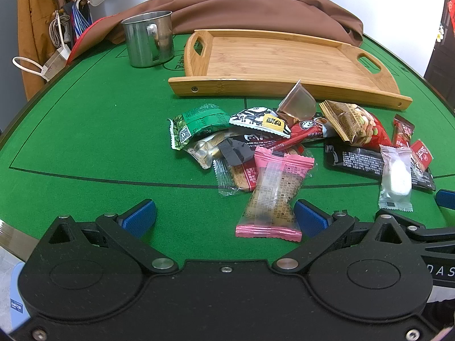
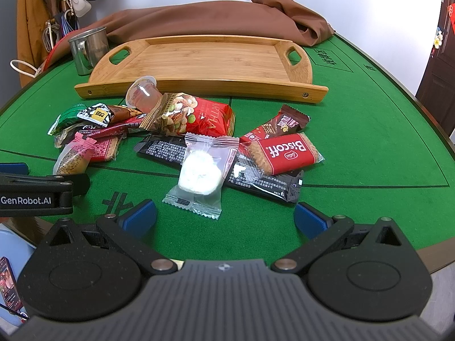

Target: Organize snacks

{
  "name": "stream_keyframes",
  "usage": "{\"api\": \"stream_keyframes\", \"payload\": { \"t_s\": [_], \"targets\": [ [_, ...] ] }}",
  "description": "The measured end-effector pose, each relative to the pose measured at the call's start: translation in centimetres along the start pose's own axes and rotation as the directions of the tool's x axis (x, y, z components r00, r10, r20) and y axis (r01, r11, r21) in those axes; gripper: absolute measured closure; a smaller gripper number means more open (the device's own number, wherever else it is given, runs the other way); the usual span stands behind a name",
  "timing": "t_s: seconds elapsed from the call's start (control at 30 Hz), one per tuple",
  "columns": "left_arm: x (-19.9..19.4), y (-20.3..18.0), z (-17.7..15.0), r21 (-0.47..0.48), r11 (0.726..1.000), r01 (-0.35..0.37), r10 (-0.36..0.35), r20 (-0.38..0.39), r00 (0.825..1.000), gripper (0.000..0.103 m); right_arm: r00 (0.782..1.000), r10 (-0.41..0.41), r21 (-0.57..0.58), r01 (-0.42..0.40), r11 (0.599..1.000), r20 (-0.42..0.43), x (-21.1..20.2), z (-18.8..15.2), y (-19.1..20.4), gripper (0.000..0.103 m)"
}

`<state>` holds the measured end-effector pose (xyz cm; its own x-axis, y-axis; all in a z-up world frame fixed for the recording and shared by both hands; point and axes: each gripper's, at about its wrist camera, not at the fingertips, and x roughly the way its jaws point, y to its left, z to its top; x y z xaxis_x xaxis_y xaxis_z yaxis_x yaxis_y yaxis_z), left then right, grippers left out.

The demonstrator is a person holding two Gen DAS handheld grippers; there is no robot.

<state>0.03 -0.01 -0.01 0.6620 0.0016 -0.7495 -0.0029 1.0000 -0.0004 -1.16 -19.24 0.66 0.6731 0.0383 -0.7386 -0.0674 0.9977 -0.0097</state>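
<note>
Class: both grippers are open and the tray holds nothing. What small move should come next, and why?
Probably ease the left gripper forward and close on the pink packet. It lies nearest, partly between the open fingers, and the wooden tray is empty.

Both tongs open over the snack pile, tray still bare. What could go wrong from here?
1. The white candy packet lies across a black packet; closing the right tongs could pinch both or drag the pile.
2. The jelly cup leans tilted on the nut bag; moving the bag may send it rolling.
3. The left tongs stand beside the pink packet, not around it, so closing now could just push it.
</note>
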Motion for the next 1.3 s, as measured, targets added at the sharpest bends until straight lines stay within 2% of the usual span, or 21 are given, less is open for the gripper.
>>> {"api": "stream_keyframes", "payload": {
  "t_s": [1.3],
  "targets": [
    [0.01,0.01,-0.01,-0.002,1.0,-0.001,0.001,0.002,1.0,0.0,1.0,-0.006,0.005,0.006,1.0,0.018,-0.25,-0.18,0.04,0.0]
  ]
}}
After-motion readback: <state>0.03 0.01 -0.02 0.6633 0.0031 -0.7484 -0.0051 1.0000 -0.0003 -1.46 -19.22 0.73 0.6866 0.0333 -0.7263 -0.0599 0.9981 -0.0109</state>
